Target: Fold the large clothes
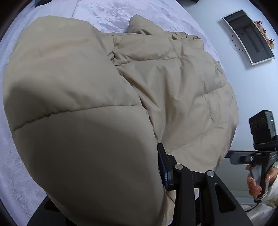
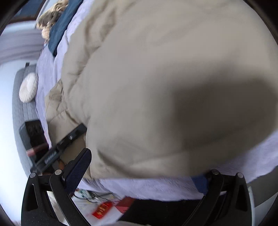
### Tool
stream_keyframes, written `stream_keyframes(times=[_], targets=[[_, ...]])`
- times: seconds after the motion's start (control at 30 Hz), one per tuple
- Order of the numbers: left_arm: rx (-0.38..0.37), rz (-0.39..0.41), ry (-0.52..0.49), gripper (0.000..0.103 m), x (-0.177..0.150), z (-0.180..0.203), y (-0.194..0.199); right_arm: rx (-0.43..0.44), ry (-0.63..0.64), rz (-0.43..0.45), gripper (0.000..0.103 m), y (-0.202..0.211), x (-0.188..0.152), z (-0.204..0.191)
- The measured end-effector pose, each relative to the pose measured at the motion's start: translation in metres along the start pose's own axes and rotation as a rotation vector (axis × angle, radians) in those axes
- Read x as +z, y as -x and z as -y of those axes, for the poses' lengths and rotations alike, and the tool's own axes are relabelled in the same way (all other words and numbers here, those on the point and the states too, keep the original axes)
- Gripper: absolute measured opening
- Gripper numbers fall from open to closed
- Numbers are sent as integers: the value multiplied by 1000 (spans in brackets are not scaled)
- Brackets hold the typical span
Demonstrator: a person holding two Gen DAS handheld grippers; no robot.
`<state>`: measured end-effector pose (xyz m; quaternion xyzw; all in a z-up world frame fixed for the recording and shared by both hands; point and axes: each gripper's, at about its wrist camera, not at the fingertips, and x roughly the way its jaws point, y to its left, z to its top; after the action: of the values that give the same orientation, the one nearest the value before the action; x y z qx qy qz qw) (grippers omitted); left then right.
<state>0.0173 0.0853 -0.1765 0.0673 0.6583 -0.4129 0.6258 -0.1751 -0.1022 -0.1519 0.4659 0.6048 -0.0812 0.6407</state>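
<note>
A beige puffer jacket (image 1: 165, 73) lies spread on a bed with a pale lilac cover (image 1: 118, 10). In the left wrist view a thick fold of the jacket rises close to the lens and hides one finger of my left gripper (image 1: 142, 153). The other finger (image 1: 164, 166) presses against that fold, so the gripper is shut on the jacket. My right gripper (image 2: 139, 177) stands wide open at the bed's near edge, with the jacket (image 2: 156, 78) bulging just above the gap. A hand (image 1: 255, 184) holds it at the jacket's right edge.
A flat screen (image 1: 250, 36) hangs on the wall beyond the bed. A dark blue cloth (image 2: 62, 22) lies at the bed's far end. A round white cushion (image 2: 28, 87) sits on a grey seat (image 2: 19, 111). Red packets (image 2: 104, 209) lie on the floor.
</note>
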Motion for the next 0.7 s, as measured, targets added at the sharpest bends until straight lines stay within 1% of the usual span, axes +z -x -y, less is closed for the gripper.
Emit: stream_keyframes(times=[0.1, 0.2, 0.3, 0.37, 0.4, 0.43, 0.47, 0.5, 0.57, 0.6, 0.63, 0.7], targets=[[8, -6, 3, 40, 1, 1, -1, -33, 87, 26, 103, 28, -5, -6], [13, -11, 9, 40, 3, -1, -2, -76, 146, 91, 103, 53, 0, -11], [29, -16, 10, 42, 0, -2, -5, -94, 150, 158, 103, 66, 13, -11], [45, -22, 11, 42, 1, 1, -6, -102, 154, 191, 103, 69, 20, -12], [53, -22, 10, 42, 1, 4, -7, -115, 160, 203, 103, 69, 29, -16], [62, -19, 5, 39, 0, 7, -6, -131, 166, 210, 103, 69, 31, -18], [65, -15, 2, 32, 1, 13, -5, -154, 176, 215, 103, 68, 36, -19], [67, -7, 3, 29, 1, 18, -1, -174, 188, 218, 100, 68, 41, -20], [68, 7, 32, 23, 3, 24, 10, -207, 234, 221, 64, 69, 52, -20], [67, 16, 52, 22, 3, 28, 17, -225, 255, 217, 27, 69, 58, -18], [66, 27, 74, 21, 3, 32, 24, -240, 274, 219, 12, 69, 65, -18], [53, 62, 117, 21, 4, 47, 42, -216, 301, 215, 11, 68, 77, -14]])
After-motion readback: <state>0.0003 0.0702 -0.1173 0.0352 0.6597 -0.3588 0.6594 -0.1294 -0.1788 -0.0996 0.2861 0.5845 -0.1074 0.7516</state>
